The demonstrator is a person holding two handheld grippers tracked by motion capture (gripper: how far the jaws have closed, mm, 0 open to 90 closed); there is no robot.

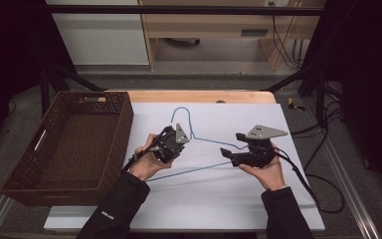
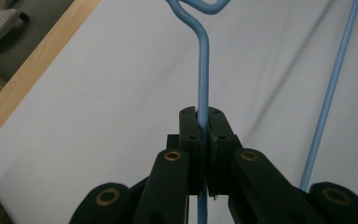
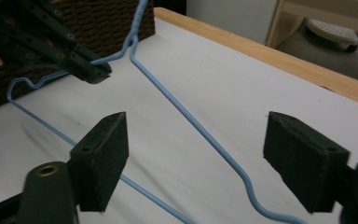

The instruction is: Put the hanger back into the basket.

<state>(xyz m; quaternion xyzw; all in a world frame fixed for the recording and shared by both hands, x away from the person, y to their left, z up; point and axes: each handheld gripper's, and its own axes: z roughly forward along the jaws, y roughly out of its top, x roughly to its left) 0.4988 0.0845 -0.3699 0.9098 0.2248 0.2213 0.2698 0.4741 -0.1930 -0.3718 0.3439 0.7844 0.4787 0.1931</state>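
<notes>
- Gripping the blue wire hanger (image 2: 204, 93), your left gripper (image 2: 203, 135) had its two black jaws pressed together on the wire of one sloping shoulder, a short way below the twisted neck.
- You held that left gripper (image 1: 171, 142) over the white mat (image 1: 214, 199), near the middle of the table, with your left hand (image 1: 146, 162) wrapped around its body.
- The hanger (image 1: 206, 142) lay across the white mat between your two hands, its hook (image 1: 181, 117) pointing toward the far edge of the table and its long bottom wire running back toward you.
- Your right gripper (image 3: 196, 161) had its jaws spread wide apart, pinching nothing; one shoulder wire of the hanger (image 3: 200, 133) passed through the gap between them without touching either pad.
- In the high view your right gripper (image 1: 231, 152) sat just beside the hanger's right shoulder end, held in your right hand (image 1: 266, 172).
- A brown wicker basket (image 1: 104, 144) stood at the left of the table, beside the mat and well apart from the hanger.
</notes>
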